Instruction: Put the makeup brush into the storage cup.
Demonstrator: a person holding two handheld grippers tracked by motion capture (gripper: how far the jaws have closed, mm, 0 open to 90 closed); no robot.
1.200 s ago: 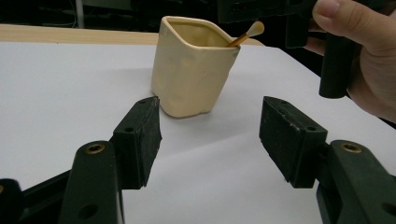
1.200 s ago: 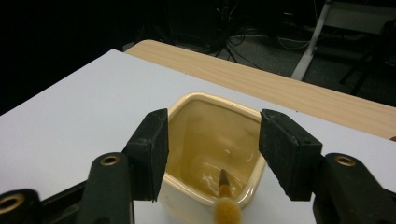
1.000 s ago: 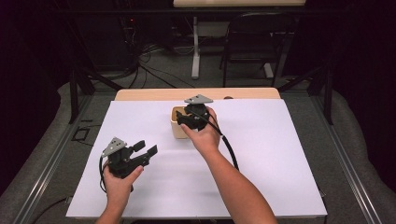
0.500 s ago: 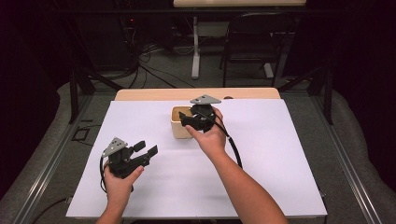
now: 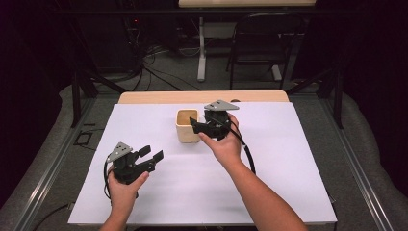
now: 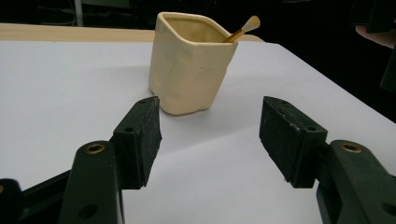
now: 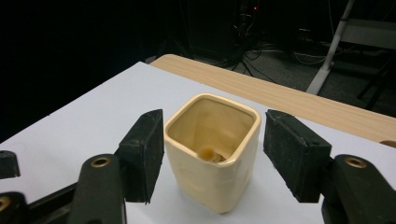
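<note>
A cream square cup (image 5: 186, 126) stands upright on the white tabletop (image 5: 288, 168), behind the middle. A thin wooden stick (image 6: 240, 30) with a rounded tip leans inside it. My right gripper (image 5: 197, 127) is just right of the cup and points left at it. Its jaws have just been opening. In the right gripper view the cup (image 7: 210, 186) stands between the spread jaws of my right gripper (image 7: 215, 140), and the pads do not press on it. My left gripper (image 5: 151, 155) rests open and empty at the front left, aimed at the cup (image 6: 191, 65).
A strip of bare wooden table (image 5: 202, 96) runs along the far edge of the white sheet. Beyond it on the dark floor are a black chair (image 5: 260, 43), a table leg and cables. The right gripper's cable (image 5: 248, 156) trails along the forearm.
My right hand has drawn back to the right from over the cup, so the cup's whole mouth now shows. The left hand has not moved.
</note>
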